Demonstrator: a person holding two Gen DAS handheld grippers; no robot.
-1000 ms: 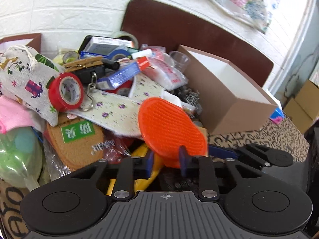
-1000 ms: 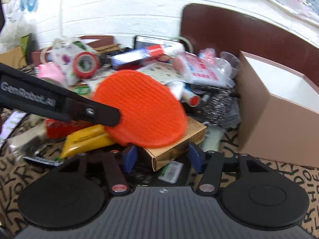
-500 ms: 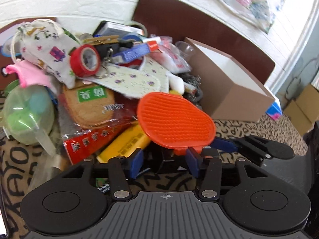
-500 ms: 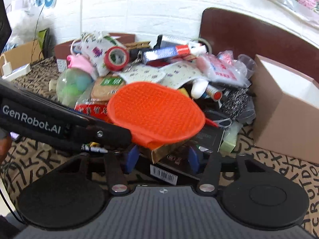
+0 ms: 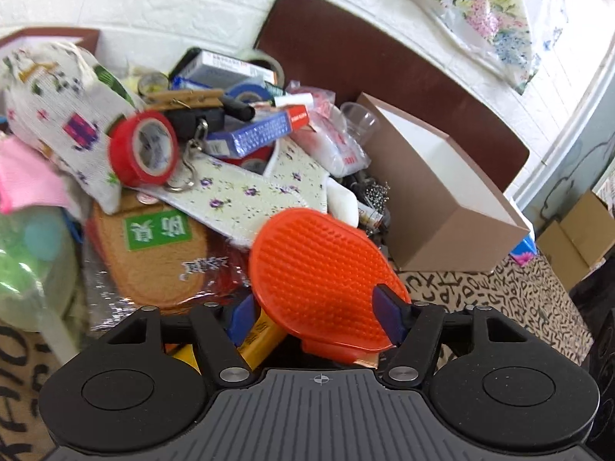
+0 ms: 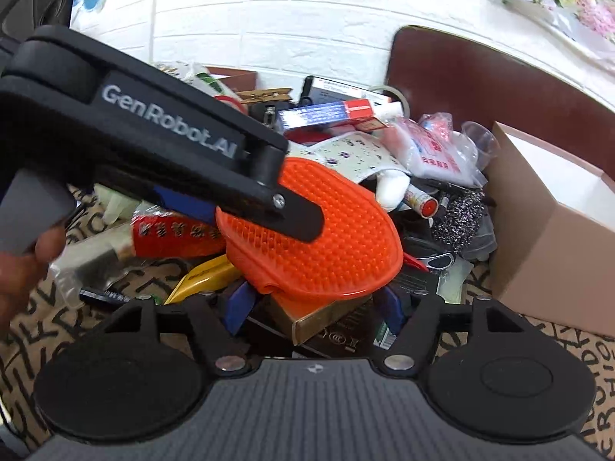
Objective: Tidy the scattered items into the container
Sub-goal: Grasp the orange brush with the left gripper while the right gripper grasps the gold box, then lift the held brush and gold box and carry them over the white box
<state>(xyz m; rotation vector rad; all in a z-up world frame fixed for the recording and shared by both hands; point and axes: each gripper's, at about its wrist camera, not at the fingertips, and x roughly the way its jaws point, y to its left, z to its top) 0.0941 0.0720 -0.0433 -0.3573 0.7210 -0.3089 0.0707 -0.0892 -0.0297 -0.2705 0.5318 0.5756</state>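
An orange bristled brush (image 5: 323,272) lies tilted at the front of the pile, between the blue pads of my left gripper (image 5: 315,315). Its jaws are opening and stand wide on either side of the brush, not clamping it. In the right wrist view the brush (image 6: 326,246) rests on a gold box (image 6: 326,320), and one of the left gripper's fingers (image 6: 269,207) lies across its top. My right gripper (image 6: 315,307) is opening too, its pads on either side of the gold box just below the brush. The brown cardboard box (image 5: 442,199), white inside, stands open at the right.
The pile holds a red tape roll (image 5: 144,150), a floral insole (image 5: 238,196), a blue carton (image 5: 257,130), a steel scourer (image 6: 457,219) and a yellow tube (image 6: 203,272). A dark brown board (image 5: 384,65) leans on the wall behind. A person's hand (image 6: 19,276) is at the left edge.
The left jaws went from pinching the brush's lower edge to standing wide around it. The brush now sits lower, on the gold box. The right jaws widened a little.
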